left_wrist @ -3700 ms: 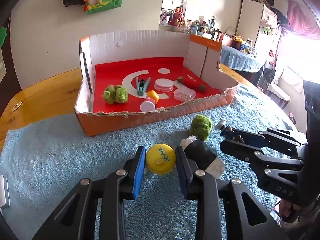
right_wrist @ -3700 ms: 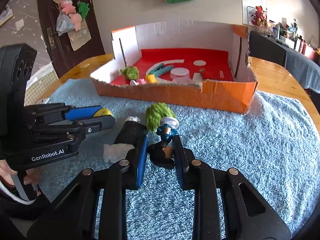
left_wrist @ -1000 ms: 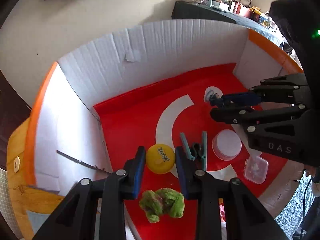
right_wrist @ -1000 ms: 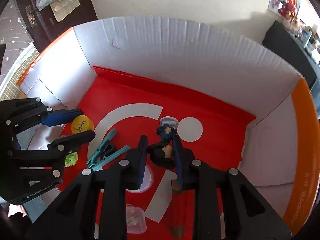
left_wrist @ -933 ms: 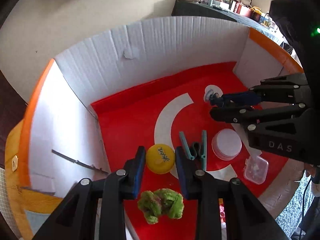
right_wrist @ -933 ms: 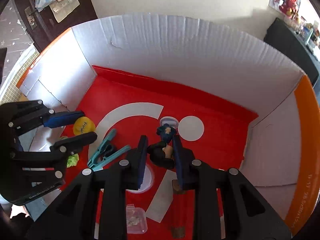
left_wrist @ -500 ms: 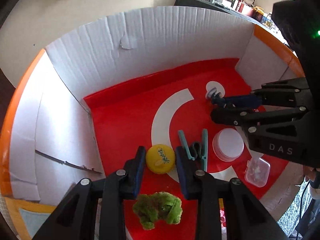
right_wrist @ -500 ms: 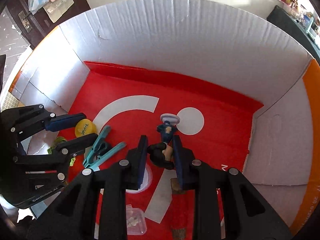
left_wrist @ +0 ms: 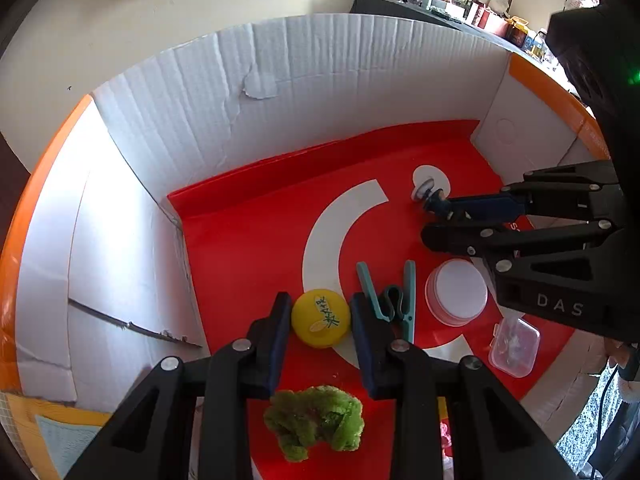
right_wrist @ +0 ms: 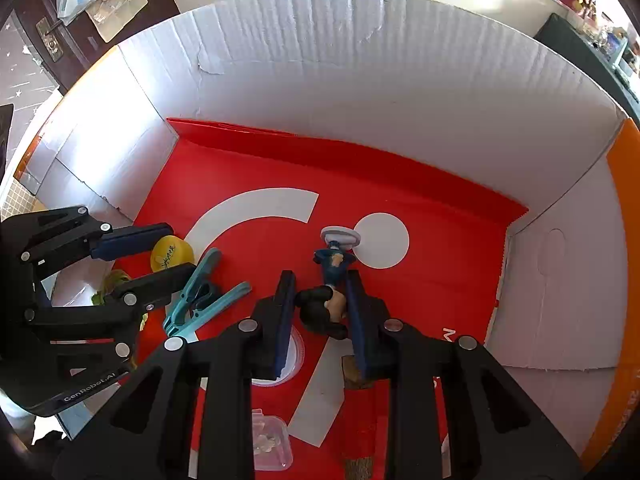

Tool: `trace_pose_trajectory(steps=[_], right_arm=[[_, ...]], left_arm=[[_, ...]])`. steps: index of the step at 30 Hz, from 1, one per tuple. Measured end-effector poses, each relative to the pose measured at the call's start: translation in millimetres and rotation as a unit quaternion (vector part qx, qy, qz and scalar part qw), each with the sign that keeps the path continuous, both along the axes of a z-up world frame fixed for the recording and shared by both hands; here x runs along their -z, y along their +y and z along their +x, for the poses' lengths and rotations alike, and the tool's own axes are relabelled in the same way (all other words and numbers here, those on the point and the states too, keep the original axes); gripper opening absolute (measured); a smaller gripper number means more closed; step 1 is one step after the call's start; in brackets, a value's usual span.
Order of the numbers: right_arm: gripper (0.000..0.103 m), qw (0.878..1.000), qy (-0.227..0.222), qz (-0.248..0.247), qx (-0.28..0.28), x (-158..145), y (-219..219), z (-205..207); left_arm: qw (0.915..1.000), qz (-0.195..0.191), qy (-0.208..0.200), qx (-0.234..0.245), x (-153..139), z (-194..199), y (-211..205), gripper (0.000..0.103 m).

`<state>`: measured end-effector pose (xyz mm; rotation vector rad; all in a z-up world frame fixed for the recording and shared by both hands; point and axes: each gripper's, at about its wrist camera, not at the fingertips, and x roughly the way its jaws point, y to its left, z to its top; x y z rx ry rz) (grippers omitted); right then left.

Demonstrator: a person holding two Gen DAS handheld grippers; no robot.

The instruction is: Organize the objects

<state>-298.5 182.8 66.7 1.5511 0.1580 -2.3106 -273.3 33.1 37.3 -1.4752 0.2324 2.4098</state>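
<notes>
Red-floored cardboard box (left_wrist: 168,128) with teal clip (left_wrist: 390,298), green sponge (left_wrist: 316,420), clear case (left_wrist: 514,340).

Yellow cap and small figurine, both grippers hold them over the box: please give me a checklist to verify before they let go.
1. Left gripper is shut on the yellow cap: ok.
2. Right gripper is shut on the figurine: ok.
3. Both loads are above the red floor of the cardboard box, inside its walls: ok.
4. Floor under the cap is bare: cannot tell; the teal clip lies close beside it and the green fuzzy toy is nearer the camera.
5. Floor under the figurine is bare: cannot tell; its round base points toward the white dot.
6. The two grippers are apart from each other: ok.
</notes>
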Motion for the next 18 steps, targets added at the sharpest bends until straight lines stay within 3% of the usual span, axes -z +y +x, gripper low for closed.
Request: trace_pose_trajectory(steps=[3, 18], right_arm=[[0.024, 1.000, 0.001, 0.001, 0.000, 0.0, 0.9, 0.9], [0.024, 1.000, 0.010, 0.021, -0.005, 9.4, -8.8, 20.2]], left_arm=[[1.0000, 0.001, 0.000, 0.000, 3.3, -15.6, -1.4, 0.032], [1.0000, 0.000, -0.001, 0.000, 3.3, -17.8, -1.3, 0.032]])
